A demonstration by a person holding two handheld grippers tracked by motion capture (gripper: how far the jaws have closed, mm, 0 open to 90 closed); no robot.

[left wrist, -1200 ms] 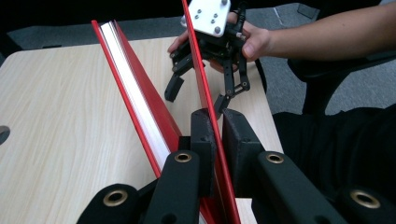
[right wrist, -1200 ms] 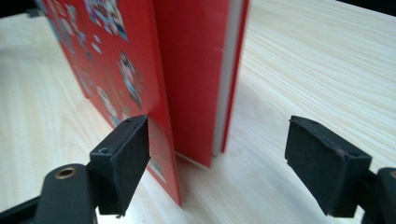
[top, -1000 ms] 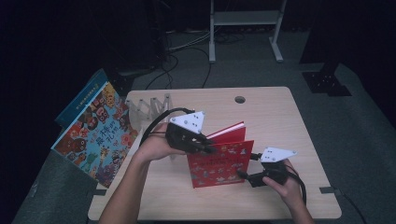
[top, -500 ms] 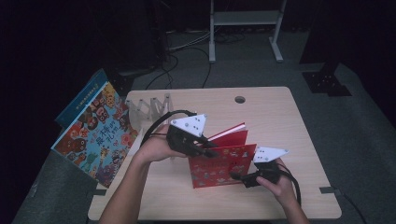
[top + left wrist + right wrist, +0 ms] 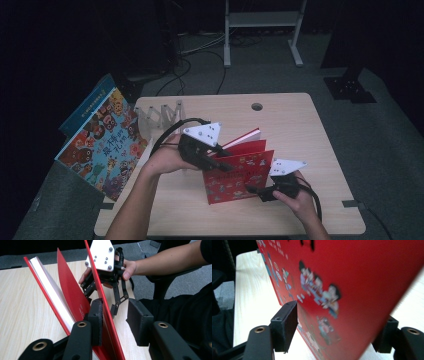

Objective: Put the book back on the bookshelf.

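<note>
A red picture book [image 5: 239,175] stands partly open on the wooden table [image 5: 300,125], its front cover raised and its white pages [image 5: 50,282] fanned behind. My left gripper [image 5: 224,165] is at the cover's top left edge. In the left gripper view it [image 5: 117,320] is open, and the cover [image 5: 100,290] runs between the jaws against the left pad [image 5: 96,315]. My right gripper [image 5: 253,190] is at the cover's lower right. In the right gripper view it [image 5: 342,332] is open wide, with the illustrated cover [image 5: 352,285] slanting between the jaws.
A large colourful picture book [image 5: 102,145] leans off the table's left side, with a blue one [image 5: 85,107] behind it. A pale folding rack [image 5: 160,115] stands at the table's back left. A cable hole [image 5: 257,106] sits near the far edge.
My right gripper has slid slightly left along the cover's lower edge. The left gripper and the raised cover have barely shifted.
</note>
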